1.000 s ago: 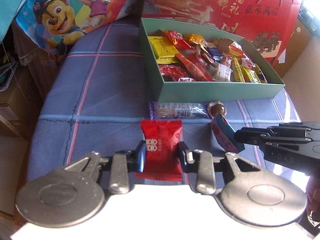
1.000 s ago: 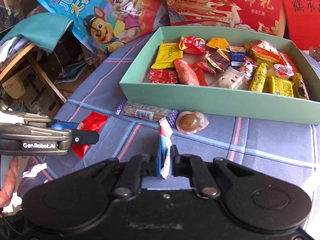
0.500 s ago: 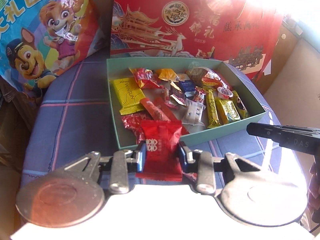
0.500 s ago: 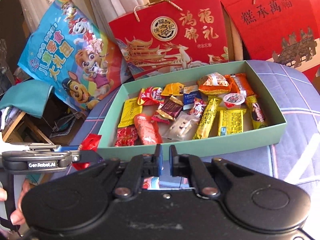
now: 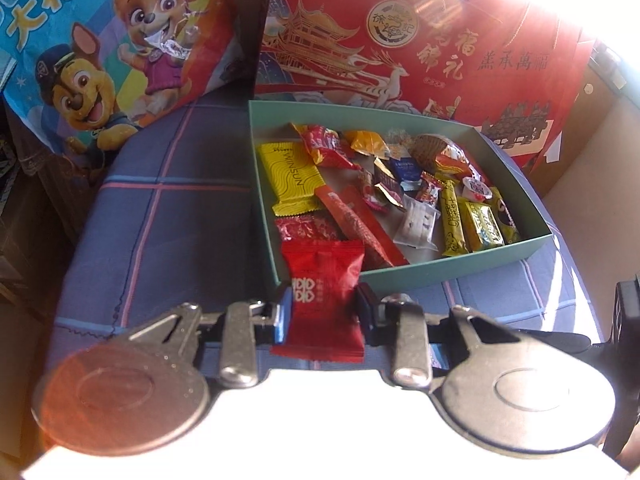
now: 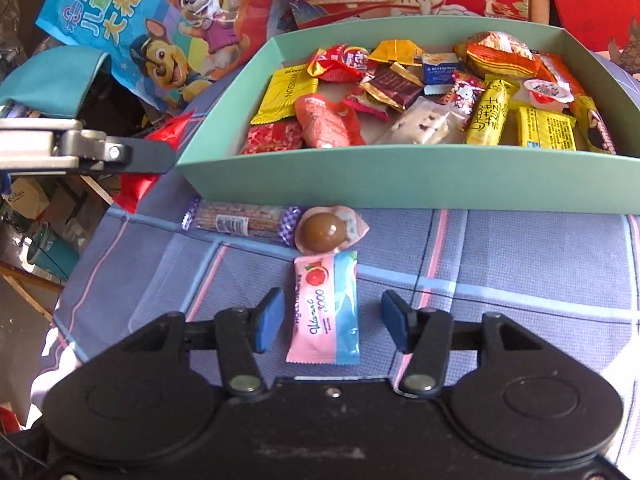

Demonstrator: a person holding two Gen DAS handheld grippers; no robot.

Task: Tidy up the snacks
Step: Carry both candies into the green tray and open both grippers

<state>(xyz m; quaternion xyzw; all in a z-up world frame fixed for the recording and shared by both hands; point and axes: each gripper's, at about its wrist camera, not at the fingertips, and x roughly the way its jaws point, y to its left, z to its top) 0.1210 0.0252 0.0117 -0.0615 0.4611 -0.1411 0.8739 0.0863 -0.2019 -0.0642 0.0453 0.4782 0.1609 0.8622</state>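
Note:
My left gripper [image 5: 322, 314] is shut on a red snack packet [image 5: 322, 272], held just in front of the near left corner of the green box [image 5: 460, 270], which holds several wrapped snacks. In the right wrist view that same gripper [image 6: 152, 156] shows at the left with the red packet [image 6: 134, 188]. The jaws of my right gripper [image 6: 332, 320] are opening. A pink and blue packet [image 6: 326, 300] lies flat on the blue checked cloth [image 6: 500, 264] between its fingers, and the pads do not touch it.
A purple-ended bar [image 6: 240, 222] and a round brown candy [image 6: 324, 232] lie on the cloth against the box's front wall [image 6: 400, 176]. A cartoon dog bag [image 5: 100, 60] and red gift bags [image 5: 400, 40] stand behind the box. Clutter lies below the cloth's left edge.
My right gripper lifted, came back down over the cloth and opened; the pink and blue packet it held on edge now lies flat. My left gripper carried the red packet up to the box.

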